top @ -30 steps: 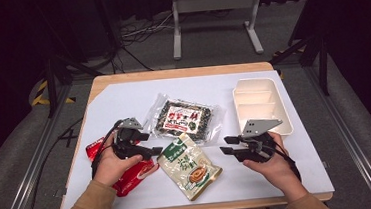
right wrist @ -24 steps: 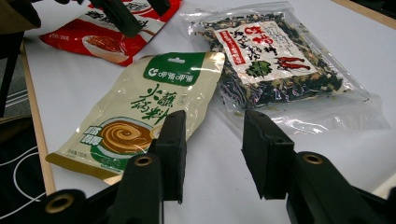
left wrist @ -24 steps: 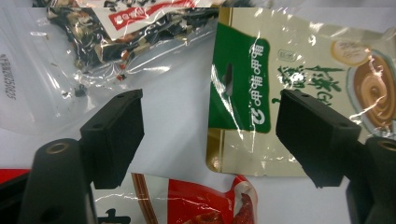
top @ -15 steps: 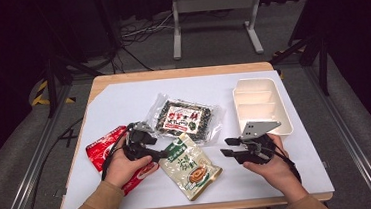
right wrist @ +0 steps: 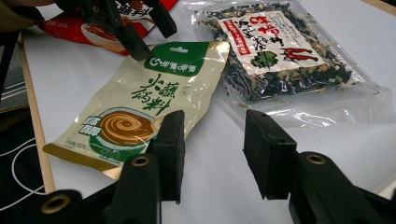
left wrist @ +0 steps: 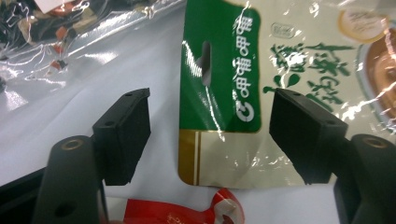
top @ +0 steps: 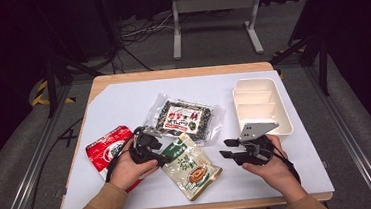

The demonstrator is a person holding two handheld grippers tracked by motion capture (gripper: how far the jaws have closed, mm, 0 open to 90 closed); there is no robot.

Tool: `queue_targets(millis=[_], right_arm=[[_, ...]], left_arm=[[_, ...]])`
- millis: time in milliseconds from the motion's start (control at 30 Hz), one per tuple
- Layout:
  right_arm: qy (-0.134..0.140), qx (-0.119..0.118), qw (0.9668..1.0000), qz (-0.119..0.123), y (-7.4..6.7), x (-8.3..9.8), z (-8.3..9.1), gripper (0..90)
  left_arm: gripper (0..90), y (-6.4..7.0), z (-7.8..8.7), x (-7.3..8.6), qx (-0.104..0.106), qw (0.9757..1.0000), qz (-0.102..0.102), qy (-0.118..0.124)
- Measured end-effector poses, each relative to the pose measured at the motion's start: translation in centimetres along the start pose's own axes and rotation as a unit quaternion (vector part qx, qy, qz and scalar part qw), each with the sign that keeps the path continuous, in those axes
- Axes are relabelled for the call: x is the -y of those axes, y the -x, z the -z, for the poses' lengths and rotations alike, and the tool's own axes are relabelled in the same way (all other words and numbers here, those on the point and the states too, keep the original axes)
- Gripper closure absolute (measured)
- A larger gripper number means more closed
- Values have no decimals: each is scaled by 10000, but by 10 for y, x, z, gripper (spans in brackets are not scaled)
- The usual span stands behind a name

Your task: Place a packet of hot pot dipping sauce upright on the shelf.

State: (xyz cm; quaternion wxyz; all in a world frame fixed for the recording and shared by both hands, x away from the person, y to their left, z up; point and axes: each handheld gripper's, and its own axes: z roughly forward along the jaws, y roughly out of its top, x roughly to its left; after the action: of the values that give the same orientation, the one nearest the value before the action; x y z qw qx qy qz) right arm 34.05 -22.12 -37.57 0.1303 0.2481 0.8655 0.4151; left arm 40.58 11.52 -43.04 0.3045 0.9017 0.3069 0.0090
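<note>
White tabletop (top: pixel 123 104): 3 food packets, 1 tray (top: pixel 259 103), 2 tools.

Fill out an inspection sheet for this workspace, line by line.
Surface: white sheet over a wooden table, flat.
Job's things: green-and-cream sauce packet lying flat; its green top edge sits between the left gripper's jaws, pads not pressing on it.
Clutter: red packet at the left, partly under the left hand; clear packet of dark dried bits behind; white divided tray at the right, nothing in it.
Grippers: left gripper open, its jaws have just been closing around the packet's top; right gripper open, holding nothing, aimed toward the packets.
Cables: black cable trailing from each gripper; more on the floor behind.
Surroundings: dark room, grey metal stand behind the table.
</note>
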Motion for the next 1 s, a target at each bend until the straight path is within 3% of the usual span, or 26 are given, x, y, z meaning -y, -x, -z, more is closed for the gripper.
queue_targets(millis=[233,500,533,633,733,867,1000], right_arm=[[-6,-21,10000,5,0,0,0,567],[8,-77,10000,-29,0,0,-1,553],[8,-77,10000,-29,0,0,-1,553],[7,-93,9999,-38,0,0,-1,550],[11,-95,10000,-24,-1,0,-1,550],[13,-90,10000,-22,-1,0,-1,550],[18,-84,10000,-23,-1,0,-1,550]], left_arm=[[309,4,-5,0,124,9998,-106,-110],[395,8,-4,0,101,9994,-289,-155],[395,11,-5,0,-46,9986,-498,-181],[452,18,-6,0,-367,9964,-729,-233],[474,19,-5,0,-479,9960,-725,-223],[578,21,-3,0,-537,9955,-769,-153],[687,25,-4,1,-502,9941,-953,-108]])
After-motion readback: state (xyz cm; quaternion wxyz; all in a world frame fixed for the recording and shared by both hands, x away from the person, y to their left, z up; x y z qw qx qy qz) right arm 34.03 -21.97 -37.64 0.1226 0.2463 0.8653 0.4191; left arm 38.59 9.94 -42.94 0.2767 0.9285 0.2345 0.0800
